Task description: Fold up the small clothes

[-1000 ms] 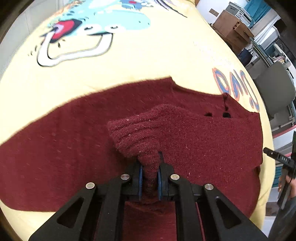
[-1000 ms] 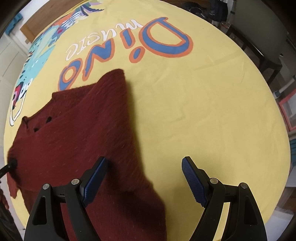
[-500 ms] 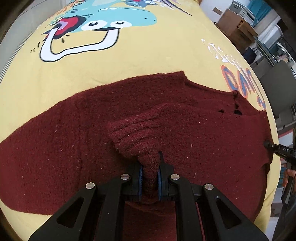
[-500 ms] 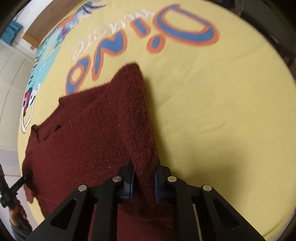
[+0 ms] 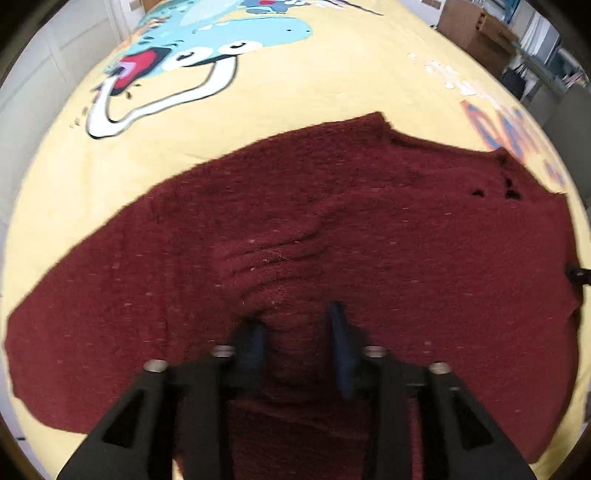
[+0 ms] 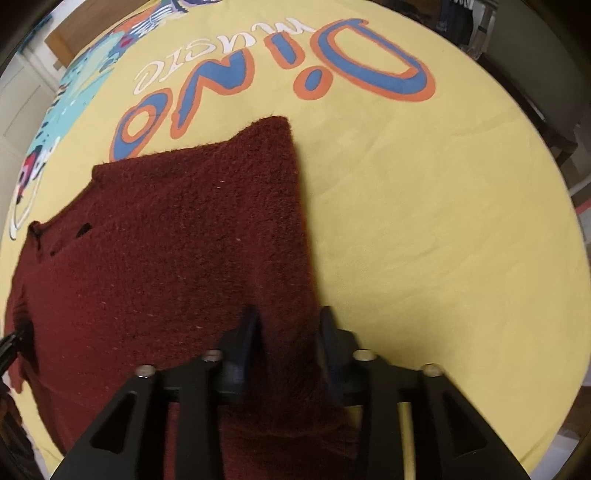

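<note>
- Left wrist view: a dark red knitted sweater (image 5: 369, 229) is lying spread across a yellow cloth (image 5: 295, 92) that is covering the worktop, filling the middle and lower part of the view.
- The left tongs (image 5: 297, 334) are pointing steeply down at the 6 o'clock edge; their jaws are opening, and a ribbed sleeve cuff (image 5: 266, 258) is sitting in the gap between the blue pads (image 5: 341, 343), which are no longer pinching it.
- The cuff is resting on top of the sweater's body, reaching towards 12 o'clock from the tongs.
- A blue cartoon dinosaur print (image 5: 207, 48) is showing on the cloth at 11 o'clock, and a cardboard box (image 5: 476, 26) is standing beyond the worktop at 1 o'clock.
- A black tip of the other tool is peeking in at 3 o'clock, right at the sweater's edge.
- Right wrist view: the same sweater (image 6: 166, 240) is occupying the left half, with its folded edge (image 6: 291, 206) running from about 12 o'clock down to the right tongs (image 6: 291, 321) at 6 o'clock.
- These jaws are also opening; the folded edge is passing between the pads (image 6: 332, 339) without being squeezed.
- The word "Dino" (image 6: 280, 70) is printed in blue and orange on the yellow cloth (image 6: 443, 229) at 12 o'clock, upside down from here.
- Bare yellow cloth is taking up the side from 1 to 4 o'clock.
</note>
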`<state>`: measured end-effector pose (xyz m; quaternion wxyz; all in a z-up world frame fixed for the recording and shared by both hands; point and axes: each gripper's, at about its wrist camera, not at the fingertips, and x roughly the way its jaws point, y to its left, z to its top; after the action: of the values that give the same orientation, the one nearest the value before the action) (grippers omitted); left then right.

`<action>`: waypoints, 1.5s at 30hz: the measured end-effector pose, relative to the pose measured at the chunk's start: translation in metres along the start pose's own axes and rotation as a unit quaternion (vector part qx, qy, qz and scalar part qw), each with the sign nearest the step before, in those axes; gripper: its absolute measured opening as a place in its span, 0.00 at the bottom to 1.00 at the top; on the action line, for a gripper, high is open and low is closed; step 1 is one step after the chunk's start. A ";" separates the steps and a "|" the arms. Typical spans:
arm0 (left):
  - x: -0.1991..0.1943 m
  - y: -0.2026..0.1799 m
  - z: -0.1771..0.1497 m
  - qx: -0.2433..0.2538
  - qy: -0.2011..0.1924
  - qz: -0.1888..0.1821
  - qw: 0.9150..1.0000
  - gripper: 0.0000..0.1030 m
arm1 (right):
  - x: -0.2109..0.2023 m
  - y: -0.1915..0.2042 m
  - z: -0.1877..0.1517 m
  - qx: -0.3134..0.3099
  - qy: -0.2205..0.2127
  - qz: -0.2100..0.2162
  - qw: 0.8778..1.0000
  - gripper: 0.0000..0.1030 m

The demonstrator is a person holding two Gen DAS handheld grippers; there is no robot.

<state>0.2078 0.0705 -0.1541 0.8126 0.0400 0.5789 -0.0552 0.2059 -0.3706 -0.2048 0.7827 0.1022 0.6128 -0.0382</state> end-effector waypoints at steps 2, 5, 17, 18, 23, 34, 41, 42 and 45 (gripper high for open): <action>0.001 0.001 0.002 -0.005 0.000 0.009 1.000 0.45 | -0.004 -0.001 -0.002 -0.002 -0.008 -0.009 1.000 0.59; -0.007 0.007 0.003 -0.012 -0.003 0.017 1.000 0.65 | -0.011 -0.004 -0.009 0.001 -0.016 -0.008 1.000 0.75; -0.053 -0.023 0.016 -0.001 -0.062 -0.015 0.998 0.99 | -0.076 0.075 -0.038 -0.098 -0.122 0.023 0.987 1.00; -0.054 -0.029 0.015 0.002 -0.064 -0.019 0.998 0.99 | -0.077 0.084 -0.041 -0.105 -0.128 0.024 0.986 1.00; -0.048 -0.058 -0.001 0.026 -0.078 -0.027 0.996 0.99 | -0.070 0.128 -0.054 -0.137 -0.147 0.034 0.979 1.00; 0.005 -0.060 -0.030 0.026 -0.027 -0.016 0.999 0.99 | -0.002 0.118 -0.084 -0.153 -0.097 0.003 0.983 1.00; 0.006 -0.037 -0.036 0.019 -0.034 -0.011 0.999 0.99 | -0.005 0.082 -0.074 -0.123 -0.099 -0.002 0.988 0.99; 0.006 -0.038 -0.038 0.024 -0.036 -0.009 0.999 0.99 | -0.005 0.079 -0.073 -0.121 -0.098 -0.006 0.988 0.99; 0.008 -0.042 -0.039 0.028 -0.037 0.003 0.999 0.99 | -0.003 0.073 -0.071 -0.117 -0.093 0.004 0.989 0.99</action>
<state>0.1679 0.0339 -0.1748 0.8320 0.0625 0.5468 -0.0705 0.1510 -0.2846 -0.2103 0.8428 0.0081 0.5374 0.0274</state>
